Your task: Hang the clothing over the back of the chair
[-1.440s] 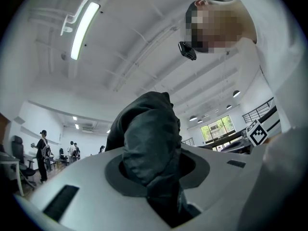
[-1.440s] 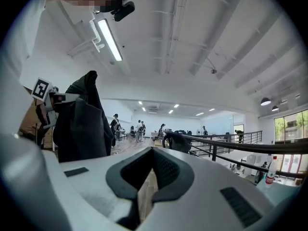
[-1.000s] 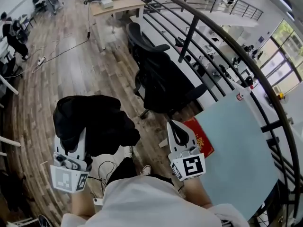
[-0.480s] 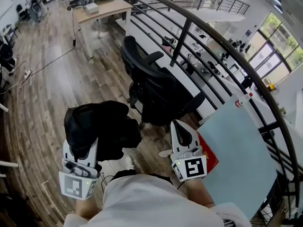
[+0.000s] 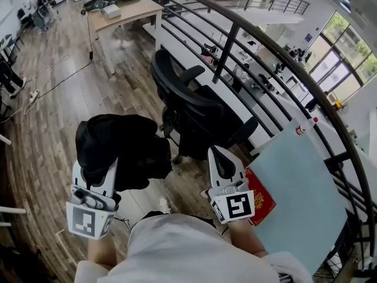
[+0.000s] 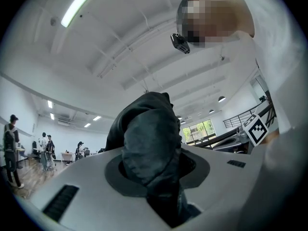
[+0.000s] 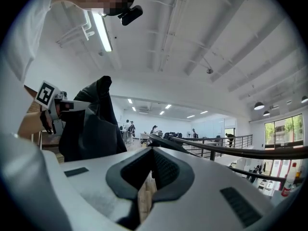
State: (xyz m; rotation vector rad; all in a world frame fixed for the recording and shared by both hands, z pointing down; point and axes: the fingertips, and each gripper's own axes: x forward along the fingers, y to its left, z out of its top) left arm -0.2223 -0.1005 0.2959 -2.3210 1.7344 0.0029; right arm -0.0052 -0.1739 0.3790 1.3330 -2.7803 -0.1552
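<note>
The left claw (image 5: 95,171) is clamped on a bundle of black clothing (image 5: 121,152). In the left gripper view the dark cloth (image 6: 151,153) fills the gap between the two jaws and sticks up past their tips in a big lump. From the head view, the clothing hangs bunched up in front of that claw, above the wooden floor (image 5: 59,105). It is to the left of the black office chair (image 5: 194,108) and does not touch it. The chair stands by the dark railing (image 5: 268,49), with its curved back on the side nearer the clothing. The right claw (image 5: 217,157) holds nothing. Its jaws look pressed together at the tips, though a thin strip of floor shows between them further back, so this is hard to be sure of. This claw is on the right, next to the chair's seat and just beside a pale blue desk (image 5: 294,187). A red flat thing (image 5: 260,200) lies at the desk's edge, close to that claw.
</note>
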